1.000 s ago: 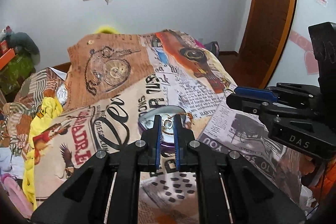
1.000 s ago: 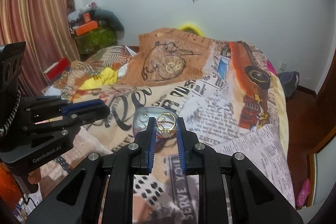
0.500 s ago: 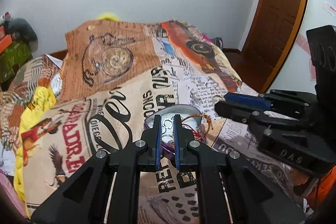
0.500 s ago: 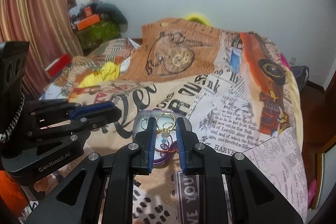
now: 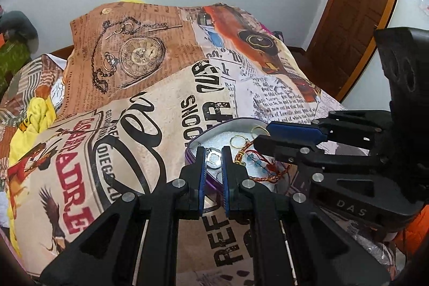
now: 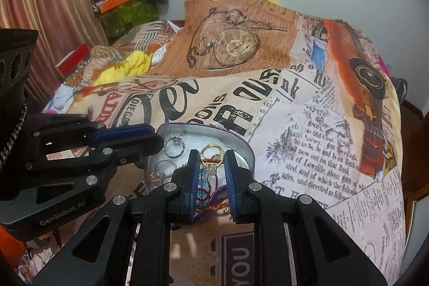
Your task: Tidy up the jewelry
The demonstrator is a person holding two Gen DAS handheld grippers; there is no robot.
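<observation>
Left claw (image 5: 213, 156) pinches silver ring (image 5: 213, 158) over purple-rimmed tin (image 5: 195, 145) on bed (image 5: 161, 103) — right claw (image 6: 212, 161) nips gold ring (image 6: 211, 153) above same tin. Rings look light, stiff, slippery — grip across the band, not the stone.

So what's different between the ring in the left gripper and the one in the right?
The ring in the left gripper looks silver; the ring in the right gripper is gold with a pale stone hanging below it. The silver ring sits pinched in a narrow gap, while the gold ring sits between wider-set fingers. Both are held over the same tin of jewelry.
</observation>
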